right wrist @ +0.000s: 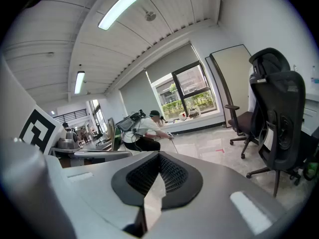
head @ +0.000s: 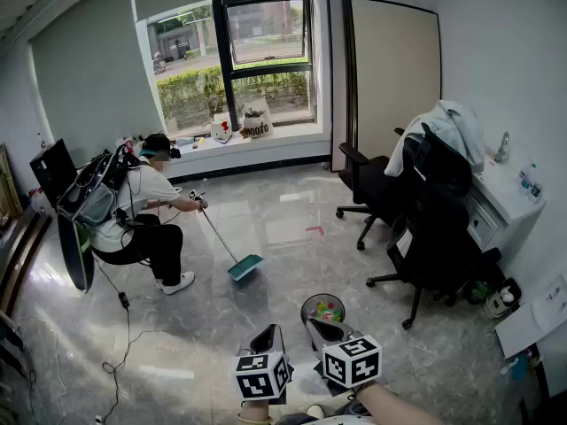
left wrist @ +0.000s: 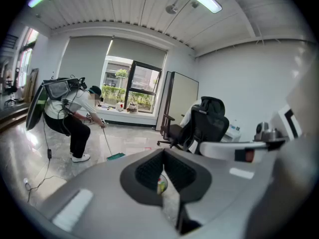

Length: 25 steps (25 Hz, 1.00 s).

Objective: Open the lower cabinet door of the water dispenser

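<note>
1. Head view: the left claw (head: 268,336) and the right claw (head: 321,328) are held low at the bottom edge, over the floor and just short of a waste bin (head: 306,305).
2. Left gripper view: the jaws of the left claw (left wrist: 163,153) are seen pressed together. Nothing is gripped, and only a sliver of the bin shows in the slit below the tips.
3. Right gripper view: the jaws of the right claw (right wrist: 159,156) are likewise brought together and empty.
4. The water dispenser and its lower cabinet door are found in no view. Only an office chair (head: 434,228), a crouching person (head: 142,215) and a window (head: 257,51) are seen ahead. The task is judged not yet begun.
5. The dispenser should first be located and faced squarely.
6. One claw should be opened before the reach.
7. The door should be taken at its handle or free edge, away from the hinges, and drawn along its arc. The other claw should be kept clear.
</note>
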Each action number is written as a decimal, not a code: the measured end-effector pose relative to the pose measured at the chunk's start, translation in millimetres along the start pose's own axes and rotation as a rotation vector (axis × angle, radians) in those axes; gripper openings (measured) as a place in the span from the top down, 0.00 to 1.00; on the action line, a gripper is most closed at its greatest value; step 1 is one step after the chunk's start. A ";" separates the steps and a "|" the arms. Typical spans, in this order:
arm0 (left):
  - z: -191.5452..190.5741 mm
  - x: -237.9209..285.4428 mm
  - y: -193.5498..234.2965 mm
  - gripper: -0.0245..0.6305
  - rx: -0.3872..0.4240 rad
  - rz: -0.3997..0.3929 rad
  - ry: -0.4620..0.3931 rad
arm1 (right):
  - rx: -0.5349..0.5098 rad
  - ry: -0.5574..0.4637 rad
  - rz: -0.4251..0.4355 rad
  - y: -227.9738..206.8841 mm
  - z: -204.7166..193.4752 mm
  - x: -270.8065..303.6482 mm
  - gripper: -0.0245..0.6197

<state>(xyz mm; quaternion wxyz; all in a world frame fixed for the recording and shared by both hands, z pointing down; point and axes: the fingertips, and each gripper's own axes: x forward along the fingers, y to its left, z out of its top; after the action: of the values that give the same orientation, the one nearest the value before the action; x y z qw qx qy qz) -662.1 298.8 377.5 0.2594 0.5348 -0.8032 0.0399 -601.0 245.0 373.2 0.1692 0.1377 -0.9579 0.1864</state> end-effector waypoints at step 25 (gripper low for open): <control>-14.7 133.0 -351.8 0.95 0.152 -0.275 0.090 | 0.112 -0.056 -0.294 -304.3 12.4 -218.1 0.96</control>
<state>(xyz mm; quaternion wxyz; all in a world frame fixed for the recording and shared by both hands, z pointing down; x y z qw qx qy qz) -386.2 42.9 376.2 0.2569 0.6553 -0.7047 0.0889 -307.6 12.2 375.0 0.1600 0.2909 -0.9199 0.2090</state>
